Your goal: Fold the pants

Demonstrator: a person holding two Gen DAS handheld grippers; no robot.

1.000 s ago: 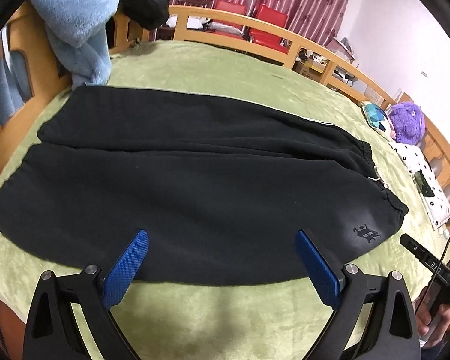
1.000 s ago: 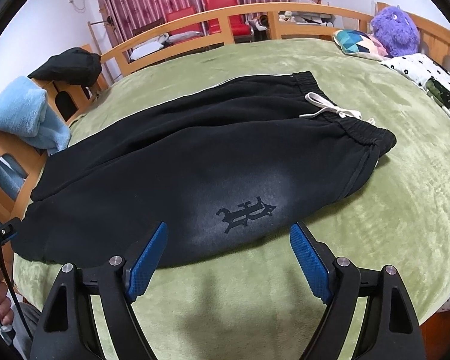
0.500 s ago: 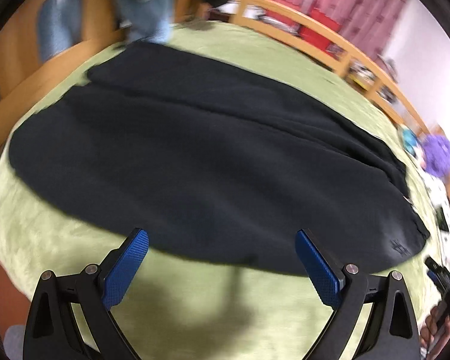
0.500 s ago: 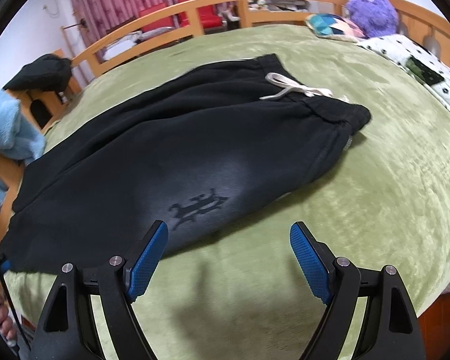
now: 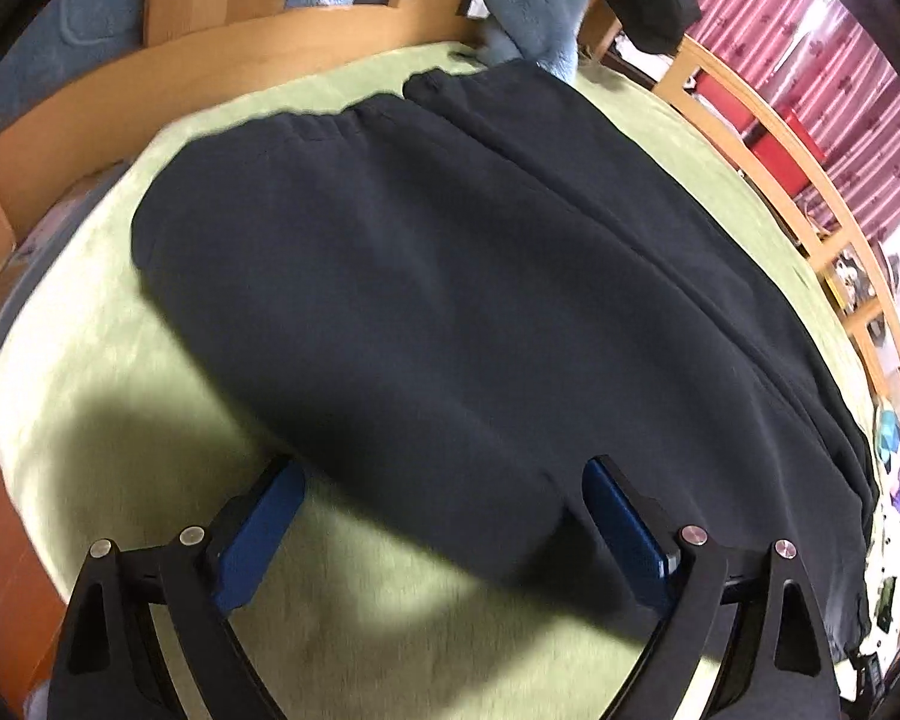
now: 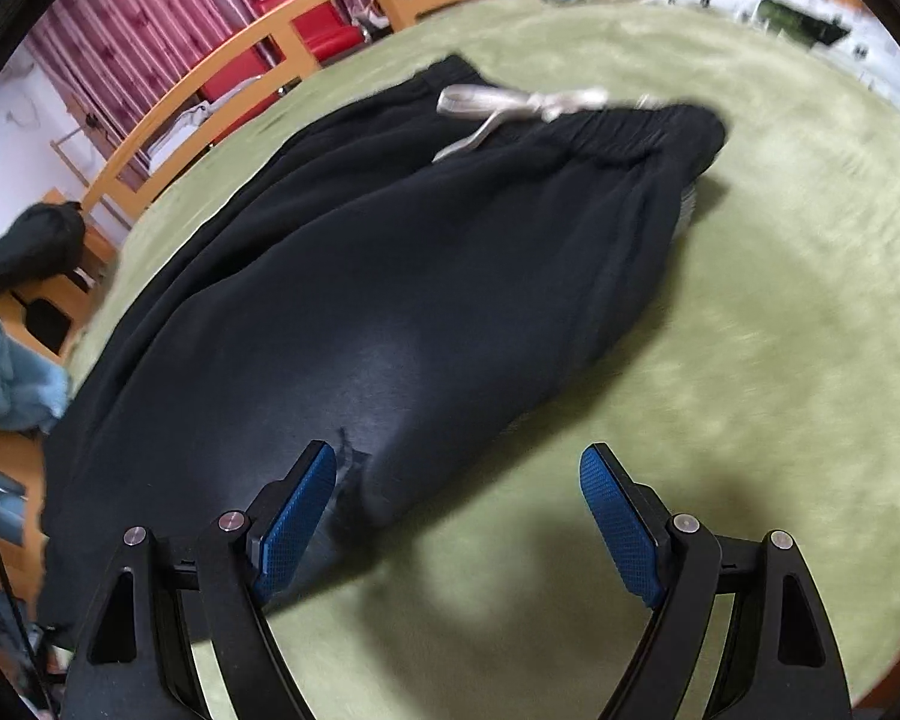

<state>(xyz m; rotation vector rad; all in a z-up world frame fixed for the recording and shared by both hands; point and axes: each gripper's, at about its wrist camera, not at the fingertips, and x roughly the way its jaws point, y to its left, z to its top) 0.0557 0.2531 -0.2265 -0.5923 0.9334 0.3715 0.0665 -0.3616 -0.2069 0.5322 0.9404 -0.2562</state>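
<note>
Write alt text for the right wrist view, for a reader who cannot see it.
Black pants lie flat on a green bed cover, their white drawstring at the far waistband. The open right gripper hovers over their near edge, blue pads apart, gripping nothing. A wooden bed rail and red curtains lie beyond.

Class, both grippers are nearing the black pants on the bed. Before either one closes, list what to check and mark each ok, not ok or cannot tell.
1. Left gripper open, though just narrowed slightly: ok.
2. Right gripper open: ok.
3. Pants edge between the left jaws: ok.
4. Pants edge centred between the right jaws: not ok, cloth only near one finger.
5. Pants flat on the green blanket: ok.
6. Drawstring clear of both grippers: ok.
</note>
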